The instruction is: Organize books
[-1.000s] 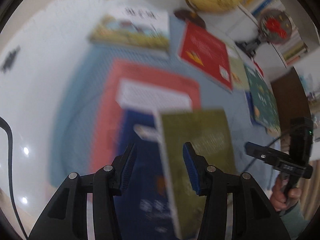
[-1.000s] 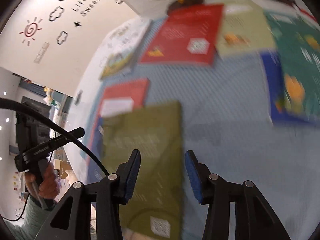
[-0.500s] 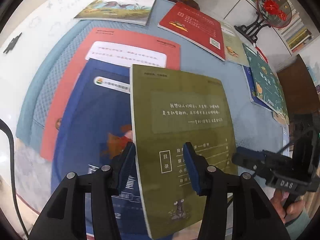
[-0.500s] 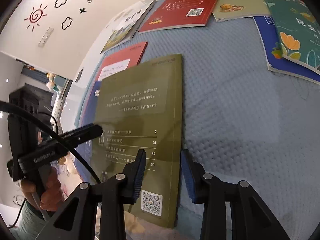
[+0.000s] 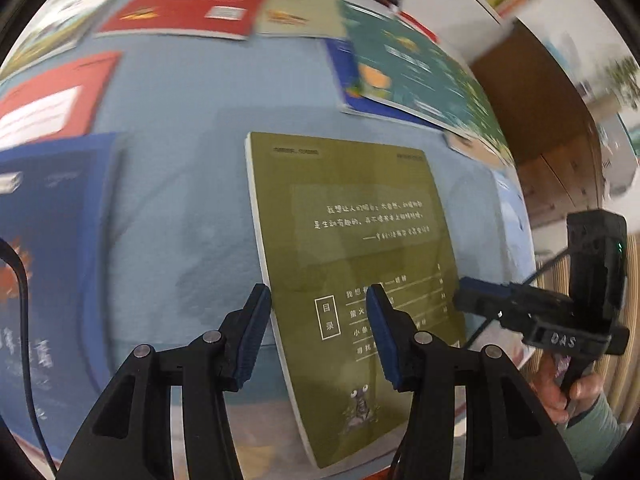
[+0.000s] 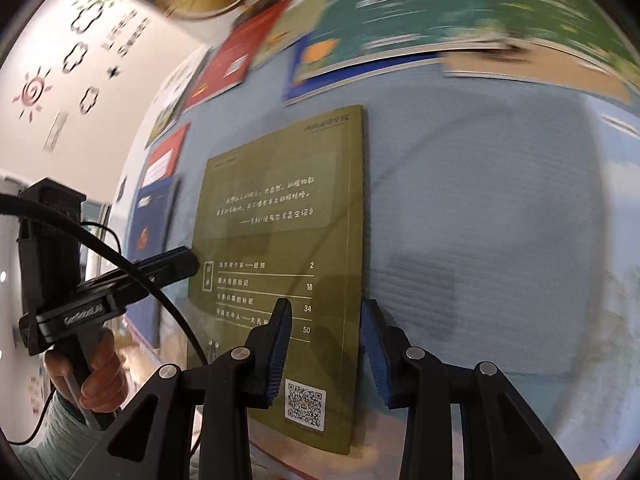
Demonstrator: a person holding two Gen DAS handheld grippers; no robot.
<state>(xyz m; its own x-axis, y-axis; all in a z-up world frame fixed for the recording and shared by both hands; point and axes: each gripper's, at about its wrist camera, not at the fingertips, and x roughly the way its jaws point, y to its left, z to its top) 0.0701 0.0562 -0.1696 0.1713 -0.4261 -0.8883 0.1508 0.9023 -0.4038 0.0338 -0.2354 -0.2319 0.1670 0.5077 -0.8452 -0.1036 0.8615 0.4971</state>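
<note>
Gripping the olive-green book (image 5: 352, 248) by opposite side edges, the left hand-held gripper (image 5: 318, 312) and right hand-held gripper (image 6: 324, 322) are both closing on it, holding it above the blue-clothed table (image 5: 168, 200).

The far books (image 5: 192, 0) are smeared by motion blur — their titles can't be read. The blue book (image 5: 52, 264) runs off the left edge. The green book (image 6: 460, 12) is streaked too, and the olive book (image 5: 352, 264) passes partly behind a tool finger (image 5: 384, 336).
</note>
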